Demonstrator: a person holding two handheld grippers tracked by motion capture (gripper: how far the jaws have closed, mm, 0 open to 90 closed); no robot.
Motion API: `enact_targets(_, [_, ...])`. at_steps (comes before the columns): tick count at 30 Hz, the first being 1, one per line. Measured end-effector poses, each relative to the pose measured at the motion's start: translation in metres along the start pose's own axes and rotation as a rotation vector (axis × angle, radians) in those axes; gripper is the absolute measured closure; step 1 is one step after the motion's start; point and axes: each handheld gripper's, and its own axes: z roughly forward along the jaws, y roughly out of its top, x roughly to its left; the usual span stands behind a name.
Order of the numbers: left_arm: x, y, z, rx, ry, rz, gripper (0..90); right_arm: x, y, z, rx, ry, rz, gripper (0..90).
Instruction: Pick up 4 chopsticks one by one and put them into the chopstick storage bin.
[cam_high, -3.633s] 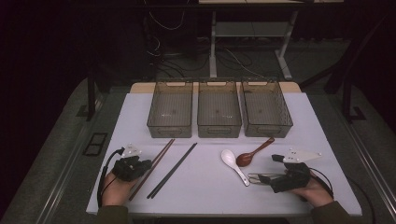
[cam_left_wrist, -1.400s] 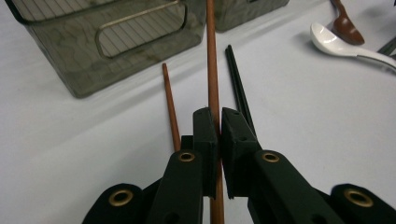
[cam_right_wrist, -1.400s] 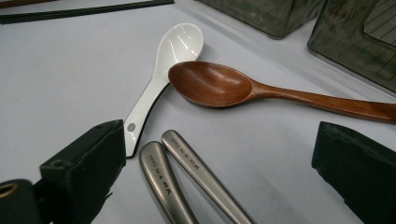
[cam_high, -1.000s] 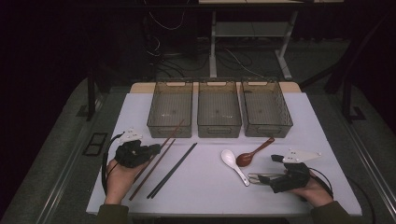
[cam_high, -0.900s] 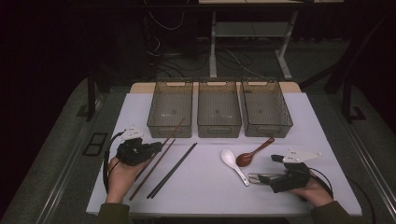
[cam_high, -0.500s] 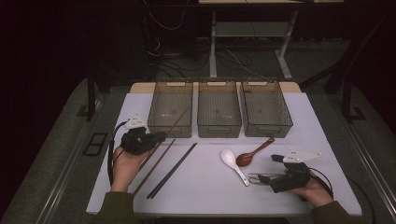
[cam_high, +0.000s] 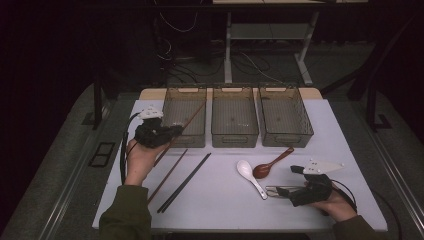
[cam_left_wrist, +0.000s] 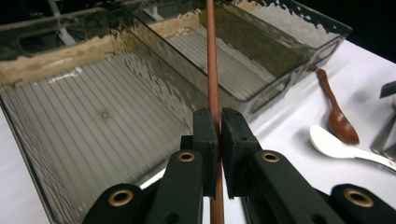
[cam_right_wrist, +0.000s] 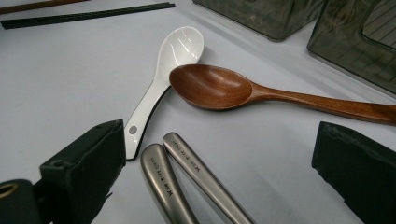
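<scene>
My left gripper (cam_high: 174, 131) (cam_left_wrist: 218, 122) is shut on a brown wooden chopstick (cam_high: 193, 116) (cam_left_wrist: 211, 56). It holds the stick tilted up, its far end over the left clear bin (cam_high: 190, 141) (cam_left_wrist: 28, 79). A second brown chopstick (cam_high: 168, 175) and a pair of black chopsticks (cam_high: 184, 182) lie on the white table. My right gripper (cam_high: 287, 192) (cam_right_wrist: 219, 179) rests open near the table's front right. Two metal handles (cam_right_wrist: 187, 177) lie between its jaws, untouched. A white spoon (cam_high: 250, 176) (cam_right_wrist: 163, 79) and a wooden spoon (cam_high: 270, 165) (cam_right_wrist: 219, 86) lie just beyond it.
The middle bin (cam_high: 235, 141) and the right bin (cam_high: 287, 141) stand in a row beside the left one at the back of the table (cam_high: 225, 210). A dark floor with cables and a table frame lies behind.
My left hand has lifted the brown chopstick off the table and carried it up toward the left bin. The right hand has not moved.
</scene>
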Motion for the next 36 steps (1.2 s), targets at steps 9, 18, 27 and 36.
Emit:
enact_targets(9, [0.012, 0.021, 0.017, -0.012, 0.013, -0.001, 84.3, 0.0, 0.0, 0.0, -0.001, 0.0, 0.0, 2.9])
enact_targets(18, [0.023, 0.045, 0.035, 0.01, 0.042, 0.034, 84.3, -0.001, 0.0, 0.0, -0.003, 0.001, 0.0, 2.9])
enact_targets(27, [0.043, 0.057, 0.056, 0.028, 0.078, 0.038, 84.3, -0.001, 0.0, 0.0, -0.009, 0.006, 0.003, 3.0])
enact_targets(36, [0.065, 0.06, 0.072, 0.02, 0.105, -0.021, 84.3, -0.001, 0.0, 0.0, -0.009, 0.007, 0.004, 2.9])
